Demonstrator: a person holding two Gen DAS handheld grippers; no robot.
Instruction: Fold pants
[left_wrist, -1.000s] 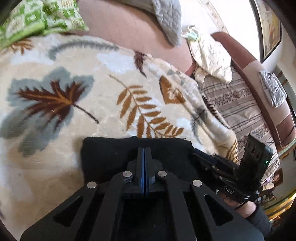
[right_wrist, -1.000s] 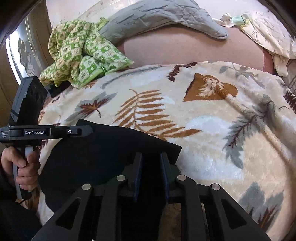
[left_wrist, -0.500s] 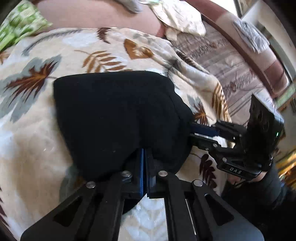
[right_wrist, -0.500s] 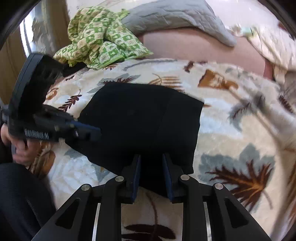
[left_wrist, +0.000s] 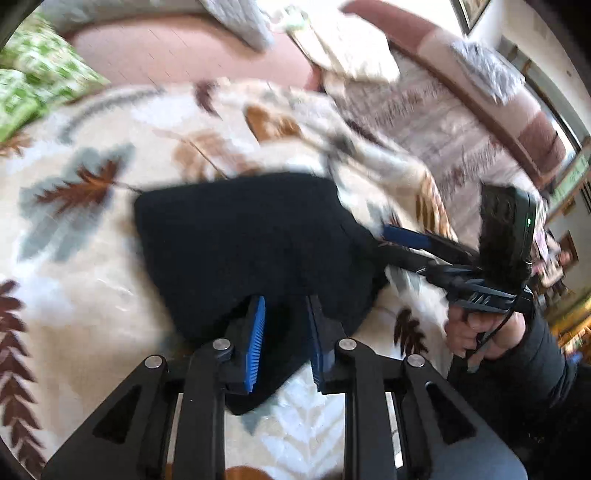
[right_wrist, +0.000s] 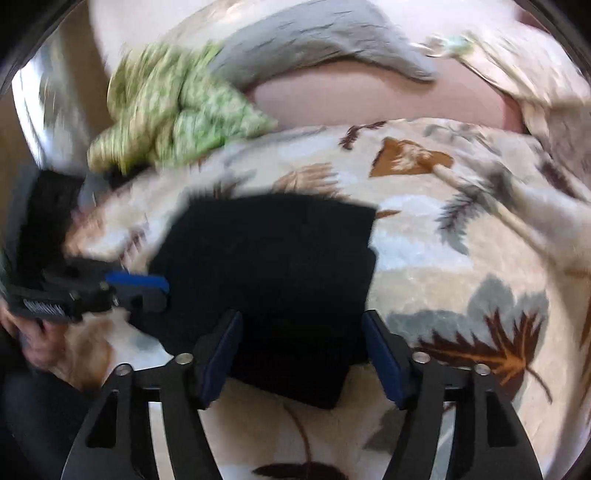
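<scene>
Black pants (left_wrist: 255, 243), folded into a compact bundle, lie on the leaf-patterned blanket (left_wrist: 74, 258). The left gripper (left_wrist: 286, 332) and right gripper (right_wrist: 303, 350) both stand with fingers apart, each straddling the bundle's near edge without clamping it.

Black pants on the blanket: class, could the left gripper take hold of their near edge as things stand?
Probably yes. The left gripper is open, its jaws apart with the near edge of the black pants between them, and nothing lies in between. The leaf blanket beneath is bare there.
</scene>
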